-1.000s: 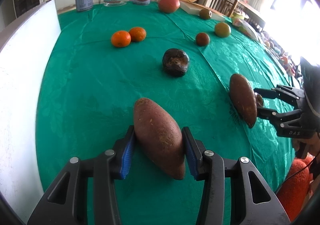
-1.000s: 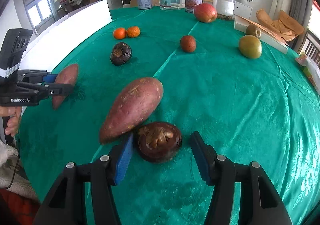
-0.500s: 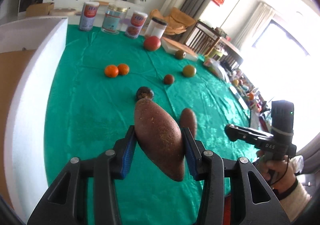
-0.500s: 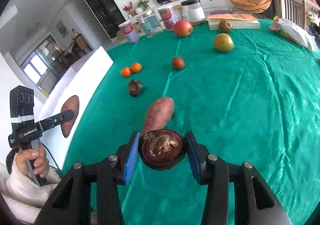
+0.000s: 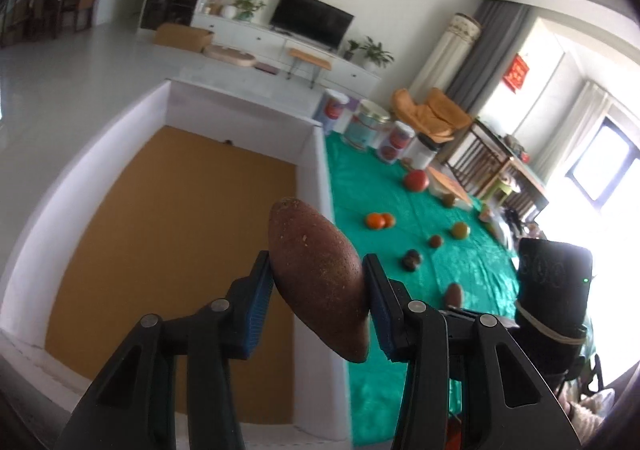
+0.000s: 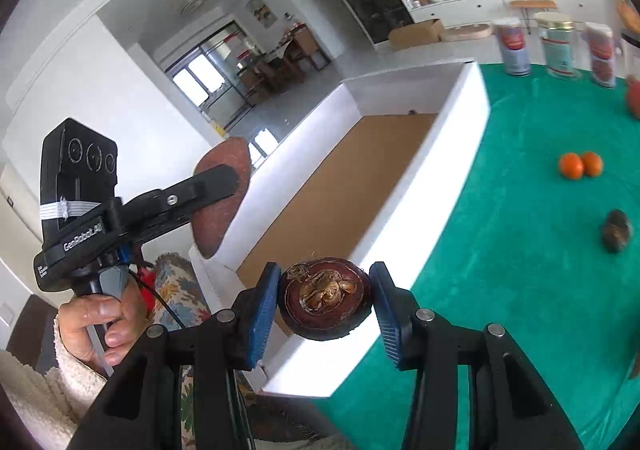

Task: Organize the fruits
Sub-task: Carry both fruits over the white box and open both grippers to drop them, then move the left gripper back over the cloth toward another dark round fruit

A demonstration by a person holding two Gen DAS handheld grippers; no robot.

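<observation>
1. Left claw [image 5: 318, 292]: jaws part open and clamped on a sweet potato [image 5: 316, 278], held clear of the table. Box [image 5: 176, 210] lies just ahead and to its left; brown floor bare, nothing in it yet as far as seen.
2. Right claw [image 6: 324, 300]: pads pressed on a dark round fruit [image 6: 324, 298], carried over the near rim of the box [image 6: 400, 218].
3. Not yet done: neither item released.
4. Still on the green cloth [image 6: 520, 270], ahead and right of the right claw: two oranges [image 6: 580, 165], another dark fruit [image 6: 617, 236]. Left view shows more beyond: a red fruit [image 5: 416, 181], several small ones.
5. Judgement: early stage; first two items about to go in.
</observation>
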